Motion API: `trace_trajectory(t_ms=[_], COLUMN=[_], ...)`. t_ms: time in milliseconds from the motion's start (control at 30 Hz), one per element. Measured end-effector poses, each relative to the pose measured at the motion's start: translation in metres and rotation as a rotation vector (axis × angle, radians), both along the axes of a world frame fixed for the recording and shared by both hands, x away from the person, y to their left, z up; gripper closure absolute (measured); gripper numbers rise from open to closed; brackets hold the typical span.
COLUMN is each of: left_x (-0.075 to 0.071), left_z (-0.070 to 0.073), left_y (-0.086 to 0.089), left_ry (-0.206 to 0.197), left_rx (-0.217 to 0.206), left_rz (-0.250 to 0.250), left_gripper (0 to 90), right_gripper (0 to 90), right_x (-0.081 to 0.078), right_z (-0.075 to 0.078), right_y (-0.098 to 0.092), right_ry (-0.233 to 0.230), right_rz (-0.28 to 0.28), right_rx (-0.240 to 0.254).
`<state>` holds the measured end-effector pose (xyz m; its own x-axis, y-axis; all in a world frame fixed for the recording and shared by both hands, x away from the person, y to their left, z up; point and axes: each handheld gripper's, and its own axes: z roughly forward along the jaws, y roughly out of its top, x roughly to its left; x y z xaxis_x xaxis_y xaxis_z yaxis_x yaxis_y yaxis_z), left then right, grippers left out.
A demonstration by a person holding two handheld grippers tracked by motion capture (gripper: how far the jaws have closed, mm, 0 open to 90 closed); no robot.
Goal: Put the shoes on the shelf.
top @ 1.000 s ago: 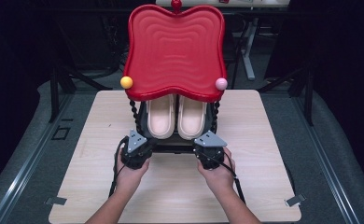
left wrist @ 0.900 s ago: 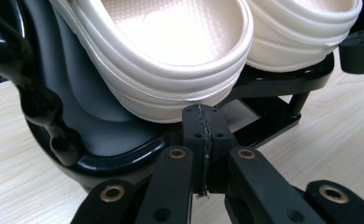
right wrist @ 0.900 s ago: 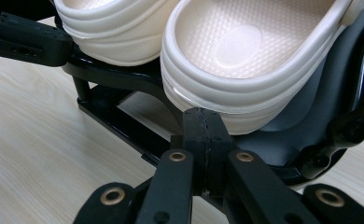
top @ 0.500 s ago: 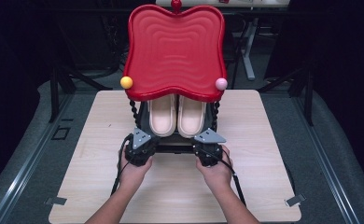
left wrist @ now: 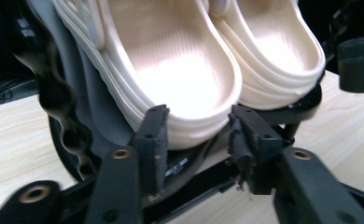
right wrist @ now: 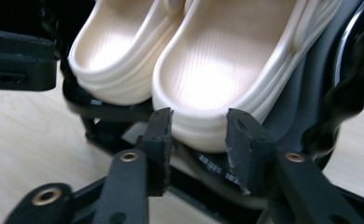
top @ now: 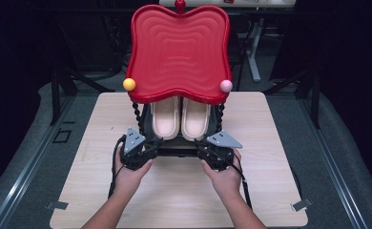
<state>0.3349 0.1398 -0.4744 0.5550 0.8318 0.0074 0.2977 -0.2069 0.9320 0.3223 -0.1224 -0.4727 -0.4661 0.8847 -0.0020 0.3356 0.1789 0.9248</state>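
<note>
Two cream slippers (top: 165,119) (top: 195,119) lie side by side on the low black shelf (top: 177,150) of a rack, under its red wavy top (top: 179,47). My left gripper (top: 150,144) sits at the shelf's front left and my right gripper (top: 204,144) at its front right. In the left gripper view the jaws (left wrist: 196,126) have just been opening and stand apart, with the left slipper's heel (left wrist: 171,70) between them. In the right gripper view the jaws (right wrist: 196,126) have likewise just opened around the right slipper's heel (right wrist: 227,60).
The rack stands at the middle of a light wooden table (top: 174,195). Black twisted posts (top: 137,114) carry the red top, which has a yellow ball (top: 129,84) and a pink ball (top: 226,86) at its front corners. Dark floor and metal frames surround the table.
Both hands have edged slightly towards the rack's front. The rack and the slippers have kept their place.
</note>
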Motion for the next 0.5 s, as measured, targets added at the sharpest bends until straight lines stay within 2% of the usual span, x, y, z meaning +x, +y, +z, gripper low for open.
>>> trace_trajectory(t_ms=[33,100,167,233,333,400,433,500], left_x=[0.002,0.005,0.009,0.013,0.019,0.022,0.024,0.027], left_z=[0.002,0.004,0.007,0.007,0.006,0.004,0.002,0.001], left_y=[0.000,-0.001,-0.002,-0.002,-0.003,-0.004,-0.005,-0.006], left_ry=[-0.003,-0.003,-0.002,-0.011,0.002,0.019,0.018,0.017], left_rx=[-0.001,0.011,0.008,0.000,-0.014,-0.008,-0.026,-0.031], left_rz=[0.004,0.016,0.024,0.031,0.042,0.047,0.051,0.058], left_gripper=[55.0,53.3,51.0,49.9,48.0,48.0,47.6,47.6], right_gripper=[57.5,56.6,55.6,54.4,52.9,52.5,52.1,51.1], right_x=[0.001,0.004,0.008,0.011,0.015,0.018,0.019,0.022], right_z=[0.001,0.006,0.007,0.008,0.008,0.006,0.005,0.003], right_y=[0.001,0.000,0.000,0.000,-0.001,0.000,0.001,0.002], right_ry=[-0.021,-0.020,-0.025,-0.021,-0.030,-0.026,-0.019,-0.017], right_rz=[-0.011,-0.013,-0.030,-0.039,-0.053,-0.064,-0.067,-0.068], right_rx=[0.019,0.021,0.010,0.020,0.035,0.029,0.027,0.028])
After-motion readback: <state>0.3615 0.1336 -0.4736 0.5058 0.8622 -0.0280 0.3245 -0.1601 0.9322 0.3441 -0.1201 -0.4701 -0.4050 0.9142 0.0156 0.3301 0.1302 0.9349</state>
